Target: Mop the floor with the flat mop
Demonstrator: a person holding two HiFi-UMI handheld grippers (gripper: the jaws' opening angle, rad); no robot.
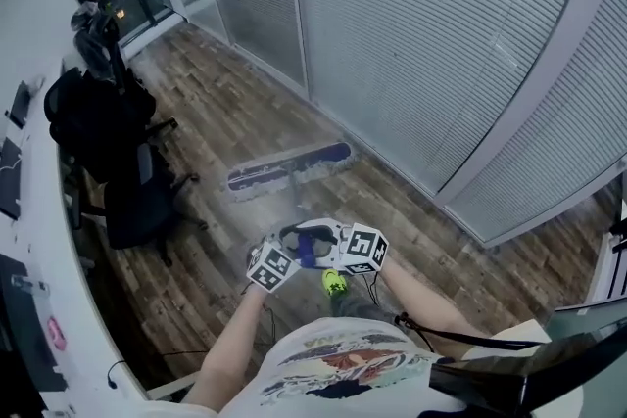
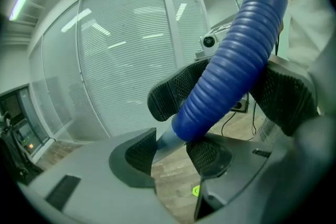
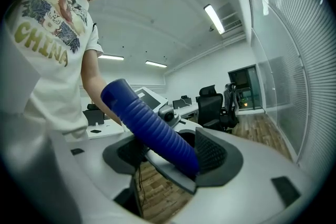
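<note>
The flat mop's head point(image 1: 289, 166) lies flat on the wooden floor point(image 1: 225, 113) at the middle of the head view, just below the glass wall with blinds point(image 1: 441, 34). Its shaft runs down the frame to the blue ribbed grip point(image 2: 231, 60), which both tools hold close together in front of the person's chest. The left claw point(image 2: 170, 153) pinches the handle where the grip's lower end meets the pale shaft. The right claw point(image 3: 168, 153) clamps the ribbed grip itself, just above. At the left edge of the head view, a black office chair point(image 1: 137, 201) stands beside the white bench point(image 1: 29, 240).
</note>
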